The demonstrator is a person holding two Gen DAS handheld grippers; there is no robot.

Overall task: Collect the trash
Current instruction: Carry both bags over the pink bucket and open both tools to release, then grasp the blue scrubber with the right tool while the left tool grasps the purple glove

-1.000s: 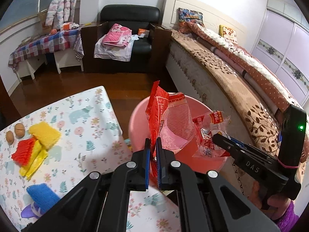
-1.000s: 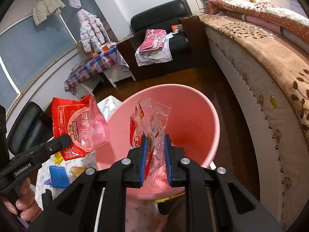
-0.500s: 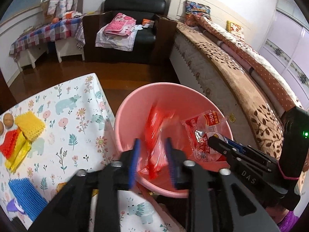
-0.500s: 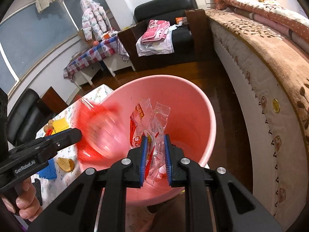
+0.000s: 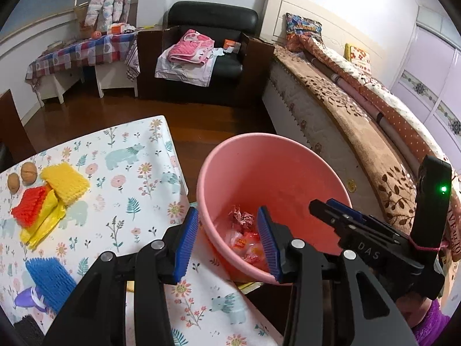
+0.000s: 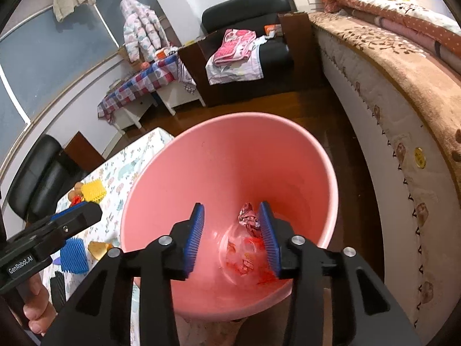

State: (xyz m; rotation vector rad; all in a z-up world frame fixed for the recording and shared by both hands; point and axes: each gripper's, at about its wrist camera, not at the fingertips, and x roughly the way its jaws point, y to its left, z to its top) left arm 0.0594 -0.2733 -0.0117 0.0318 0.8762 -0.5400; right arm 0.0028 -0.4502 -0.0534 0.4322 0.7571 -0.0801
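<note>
A pink bin (image 5: 276, 173) stands beside the floral table (image 5: 121, 173); it also shows in the right wrist view (image 6: 230, 158). Red and clear wrappers (image 5: 245, 242) and a crumpled ball of paper (image 6: 249, 219) lie at its bottom. My left gripper (image 5: 227, 236) is open and empty over the bin's near rim. My right gripper (image 6: 232, 236) is open and empty above the bin's inside; it shows from the side in the left wrist view (image 5: 343, 216).
On the table lie yellow (image 5: 64, 183), red (image 5: 28, 209) and blue (image 5: 50, 281) foam nets, a yellow bag (image 5: 43, 225) and two walnuts (image 5: 21, 174). A bed (image 5: 360, 121) runs along the right. A black armchair (image 5: 201, 52) with clothes stands behind.
Both grippers opened and dropped their wrappers into the bin. The red bag left the left gripper first, then the clear wrapper left the right one.
</note>
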